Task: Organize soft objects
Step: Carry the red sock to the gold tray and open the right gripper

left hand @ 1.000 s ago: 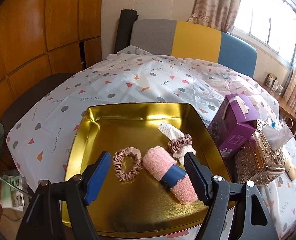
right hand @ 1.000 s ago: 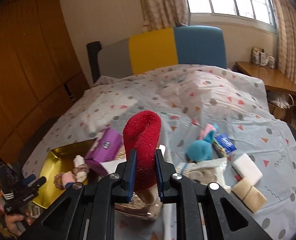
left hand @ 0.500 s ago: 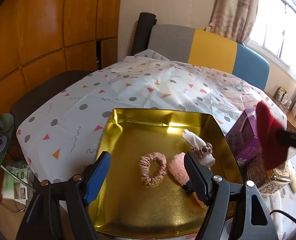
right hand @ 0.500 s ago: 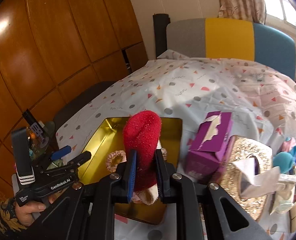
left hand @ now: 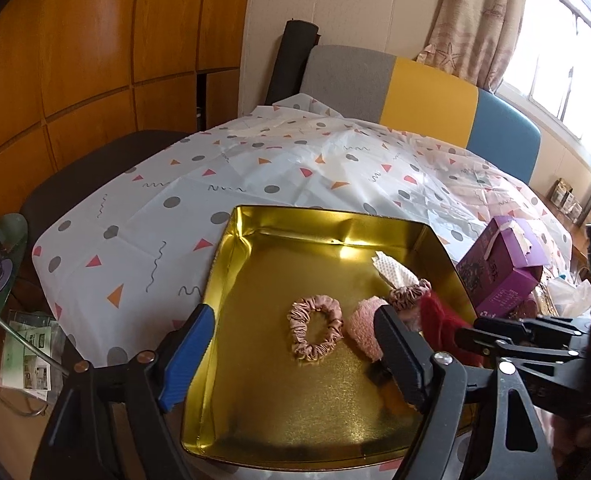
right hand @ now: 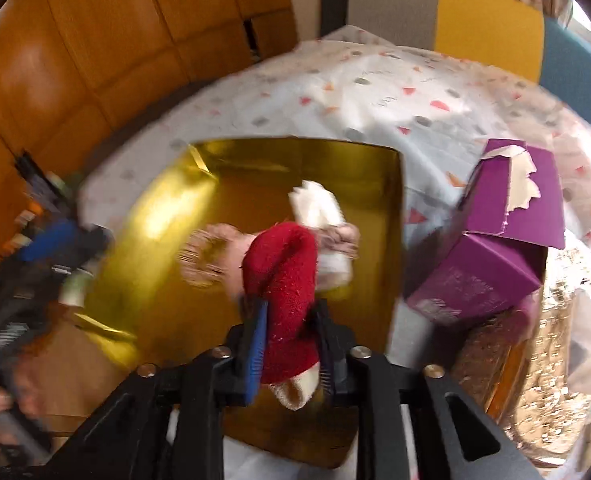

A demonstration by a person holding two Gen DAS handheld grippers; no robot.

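Red and fuzzy, the sock [right hand: 285,280] stands between the blue-padded fingers of the right gripper [right hand: 289,342], its long axis running straight along the fingers, the rounded toe end forward and the cream cuff hanging out behind the pads. The jaws have just been opening, yet in the right wrist view the pads still flank the sock closely and seem to touch it, so the grip reads as loosening rather than let go.

The sock hangs over the near right part of the shallow gold metal tray [left hand: 231,272], on the white patterned tablecloth [left hand: 223,176]. Directly beneath and just beyond its toe lie the soft things already in the tray: a pink satin scrunchie [left hand: 315,328], a rolled pink towel [left hand: 365,328] and a white cloth bundle banded by a second scrunchie [left hand: 395,276]. The sock points down at these, so a release would likely drop it against the pink towel, on the right half of the tray.

The left gripper [left hand: 295,360] hovers at the tray's near edge with its jaws wide and nothing between them; the scrunchie lies ahead of it. The right hand is plainly nearer the sock. A purple cardboard tissue box [right hand: 491,248] stands just right of the tray.
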